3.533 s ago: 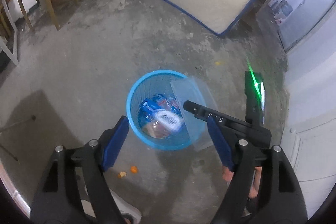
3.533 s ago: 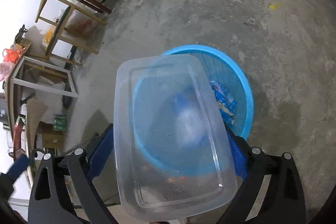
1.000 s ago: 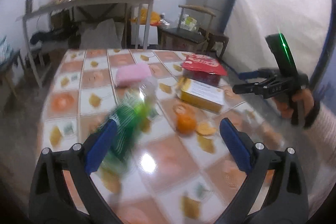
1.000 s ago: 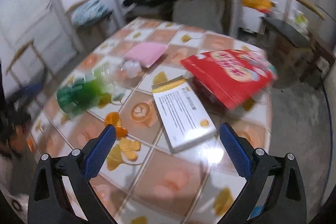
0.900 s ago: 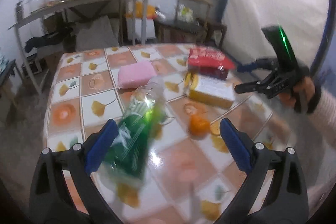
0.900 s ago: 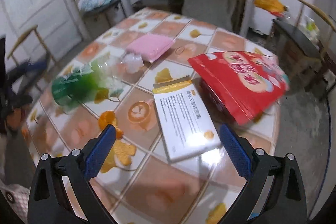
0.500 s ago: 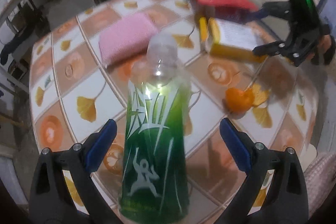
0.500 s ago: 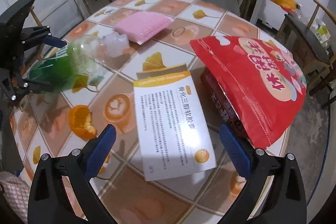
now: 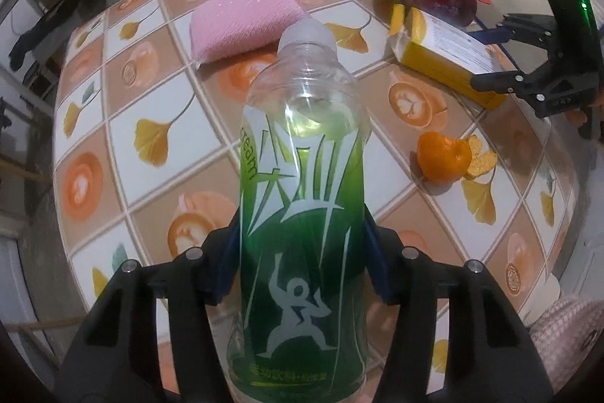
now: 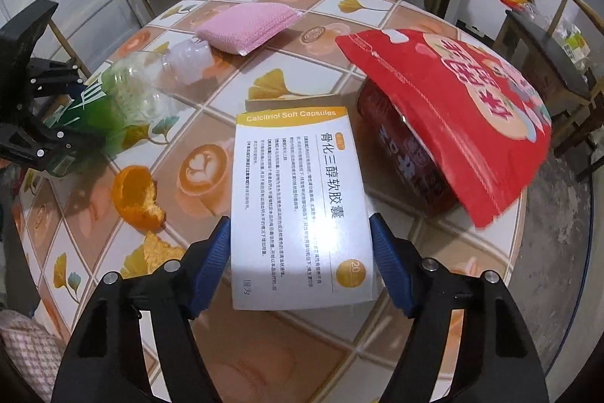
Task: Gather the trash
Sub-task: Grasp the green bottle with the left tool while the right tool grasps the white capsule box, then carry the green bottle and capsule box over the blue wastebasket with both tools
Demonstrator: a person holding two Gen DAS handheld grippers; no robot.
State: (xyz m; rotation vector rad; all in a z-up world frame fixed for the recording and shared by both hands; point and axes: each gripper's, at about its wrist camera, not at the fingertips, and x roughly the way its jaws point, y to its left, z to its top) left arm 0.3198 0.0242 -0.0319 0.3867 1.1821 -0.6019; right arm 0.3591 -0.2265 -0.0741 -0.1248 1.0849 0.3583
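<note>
An empty green-labelled plastic bottle (image 9: 302,199) lies on the tiled table, cap pointing away. My left gripper (image 9: 302,263) is shut on its lower body, blue pads pressed against both sides. The bottle also shows in the right wrist view (image 10: 124,93). A white and yellow capsule box (image 10: 302,199) lies flat between the pads of my right gripper (image 10: 302,263), which is shut on its near end. The box also shows in the left wrist view (image 9: 449,63). Orange peel (image 10: 137,197) lies left of the box.
A pink sponge (image 9: 241,19) lies beyond the bottle. A red snack bag (image 10: 449,116) leans over a dark red pack right of the box. Peel pieces (image 9: 445,157) lie right of the bottle. The tiled table (image 10: 264,338) ends close on the right, with chairs and shelves around.
Both grippers came from the blue bin on the floor to the table. The left closed on the green bottle and the right closed on the capsule box.
</note>
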